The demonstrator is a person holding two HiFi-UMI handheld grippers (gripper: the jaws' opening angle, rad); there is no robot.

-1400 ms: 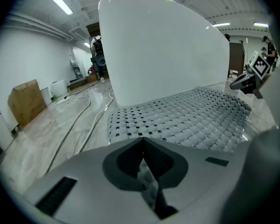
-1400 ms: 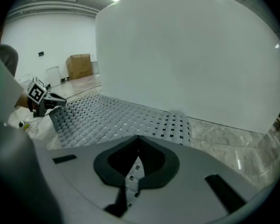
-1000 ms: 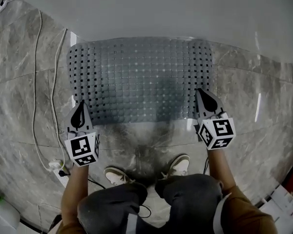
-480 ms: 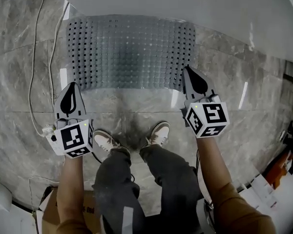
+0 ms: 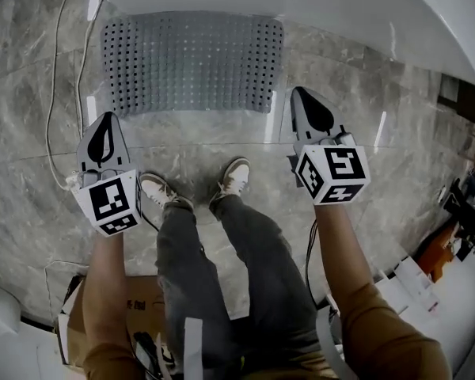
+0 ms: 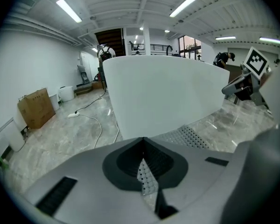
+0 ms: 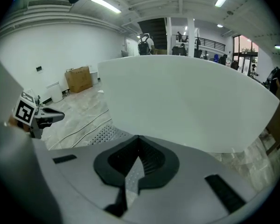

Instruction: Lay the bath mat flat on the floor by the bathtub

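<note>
Edges and clearance: grey perforated rubber bath mat lies flat on the grey veined marble-tile floor. Its far long edge runs along the foot of the white smooth-walled bathtub; the tub's rim overhangs that edge, so contact cannot be told. Near long edge is free, with a strip of bare floor between it and the person's two light shoes. All four mat edges read straight, with no fold or curl visible.

Left tongs: pressed together, nothing between them, clear of the mat, below and left of its near left corner. Right tongs: pressed together, empty, tip showing just right of the mat's near right corner, not on it.

Texture: the mat has a regular grid of square holes, denser at both short ends. The floor is glossy and reflects the strip lights.

Room: white cable trails over the floor left of the mat. Brown cardboard box stands by the white wall.
</note>
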